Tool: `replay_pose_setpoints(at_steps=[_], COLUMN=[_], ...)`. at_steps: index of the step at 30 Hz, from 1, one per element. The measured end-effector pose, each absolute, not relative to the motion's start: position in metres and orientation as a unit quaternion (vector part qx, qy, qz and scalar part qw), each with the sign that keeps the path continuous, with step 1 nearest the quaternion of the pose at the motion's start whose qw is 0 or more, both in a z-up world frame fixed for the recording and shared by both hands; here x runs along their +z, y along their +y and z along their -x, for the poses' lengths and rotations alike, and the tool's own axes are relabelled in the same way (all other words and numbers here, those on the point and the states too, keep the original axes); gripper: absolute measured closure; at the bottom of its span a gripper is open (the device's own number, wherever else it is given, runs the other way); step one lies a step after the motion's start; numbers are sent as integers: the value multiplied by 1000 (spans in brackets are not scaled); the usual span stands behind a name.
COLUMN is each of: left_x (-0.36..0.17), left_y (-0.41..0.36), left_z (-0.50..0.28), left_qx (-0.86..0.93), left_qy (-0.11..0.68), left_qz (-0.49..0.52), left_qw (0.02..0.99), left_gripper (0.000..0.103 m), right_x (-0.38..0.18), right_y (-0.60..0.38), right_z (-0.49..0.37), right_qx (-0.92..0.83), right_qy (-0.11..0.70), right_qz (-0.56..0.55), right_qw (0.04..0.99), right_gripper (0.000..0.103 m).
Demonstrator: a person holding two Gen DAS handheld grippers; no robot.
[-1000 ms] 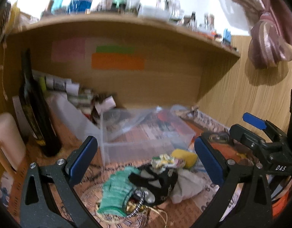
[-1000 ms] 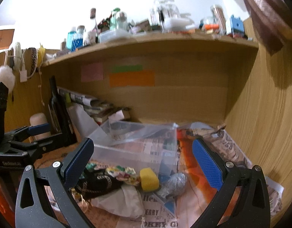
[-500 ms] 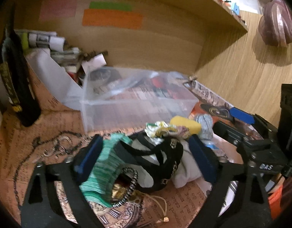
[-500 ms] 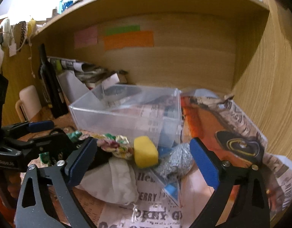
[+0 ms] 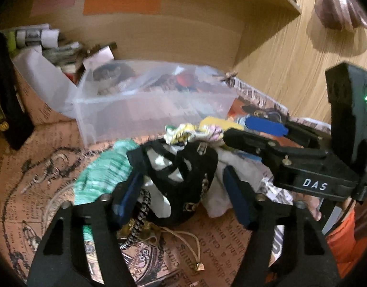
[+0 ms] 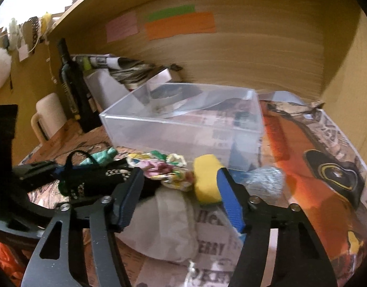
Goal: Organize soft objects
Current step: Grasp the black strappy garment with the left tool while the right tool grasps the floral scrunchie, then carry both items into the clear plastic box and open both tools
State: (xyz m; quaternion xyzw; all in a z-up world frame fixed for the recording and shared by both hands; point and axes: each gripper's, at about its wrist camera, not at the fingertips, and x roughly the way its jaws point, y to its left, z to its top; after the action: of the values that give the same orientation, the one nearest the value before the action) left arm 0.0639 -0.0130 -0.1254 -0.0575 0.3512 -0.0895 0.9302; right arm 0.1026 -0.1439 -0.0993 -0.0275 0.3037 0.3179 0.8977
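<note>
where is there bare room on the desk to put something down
Free: the newspaper-covered desk right of the clear plastic bin, and the chain-strewn patch left of the green cloth. Crowded: the soft pile in front of the bin, around the yellow sponge.

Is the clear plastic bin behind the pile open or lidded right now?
Open. The clear bin shows a bare top rim with no lid across it; the view goes straight down inside. The yellow sponge sits outside, in front of it.
</note>
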Motion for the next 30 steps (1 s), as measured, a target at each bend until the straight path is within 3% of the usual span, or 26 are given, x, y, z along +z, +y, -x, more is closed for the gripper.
replay_pose_setpoints(at_steps=[3, 8, 12, 17, 30], left_x=[-135, -132, -127, -121, -89], left_y=[-10, -7, -4, 1, 10], left_z=[-72, -72, -73, -77, -83], left_qx=[-99, -110, -115, -118, -112], left_qy=[372, 366, 362, 356, 322], left_qz=[74, 88, 95, 106, 119], left_qw=[920, 920, 920, 921, 933], left_gripper=[60, 73, 81, 84, 89], right_x=[-102, -110, -116, -118, -76], right_y=[-134, -123, -121, -124, -137], right_z=[-105, -116, -123, -124, -104], right_qx=[328, 334, 337, 338, 338], right_qy=[310, 334, 354, 357, 277], right_qz=[35, 40, 35, 23, 9], right_qw=[892, 880, 872, 870, 900], right_gripper=[53, 58, 75, 90, 93])
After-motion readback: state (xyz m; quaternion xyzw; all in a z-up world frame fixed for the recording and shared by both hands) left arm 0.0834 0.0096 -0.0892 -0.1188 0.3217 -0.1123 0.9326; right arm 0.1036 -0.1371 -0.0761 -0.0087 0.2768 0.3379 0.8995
